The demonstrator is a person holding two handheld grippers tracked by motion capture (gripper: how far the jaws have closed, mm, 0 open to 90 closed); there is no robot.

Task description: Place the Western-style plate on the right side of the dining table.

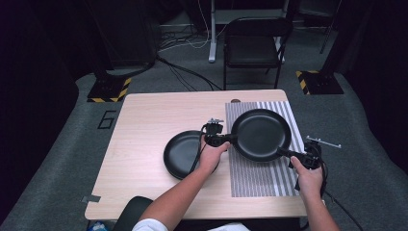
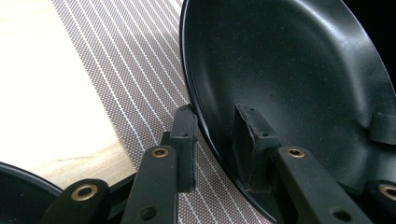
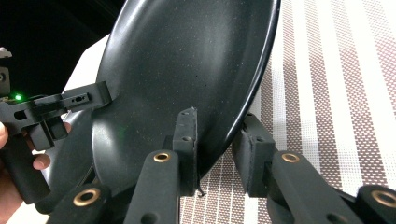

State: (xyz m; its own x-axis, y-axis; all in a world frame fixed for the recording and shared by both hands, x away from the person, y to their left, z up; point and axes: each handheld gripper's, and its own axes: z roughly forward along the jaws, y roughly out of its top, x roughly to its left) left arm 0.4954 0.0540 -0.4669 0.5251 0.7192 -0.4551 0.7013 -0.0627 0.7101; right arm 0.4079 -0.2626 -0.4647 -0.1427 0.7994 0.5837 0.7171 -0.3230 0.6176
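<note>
A large black plate [image 1: 261,134] hangs tilted over a striped placemat [image 1: 262,178]. My left gripper [image 1: 227,139] is shut on its left rim. In the left gripper view one jaw presses the plate [image 2: 289,70] from inside and the other from outside, gripper [image 2: 215,140]. My right gripper [image 1: 285,153] is shut on the near right rim; the right gripper view has its jaws either side of the plate's [image 3: 187,60] edge, gripper [image 3: 217,140], with the left gripper [image 3: 70,100] farther off. A second black plate [image 1: 183,154] lies flat on the wooden table [image 1: 154,120], under my left hand.
The placemat [image 2: 130,60] covers the table's right half up to its far and near edges. A black folding chair [image 1: 252,45] stands beyond the table's far edge. Bare wood spans the table's left and far parts.
</note>
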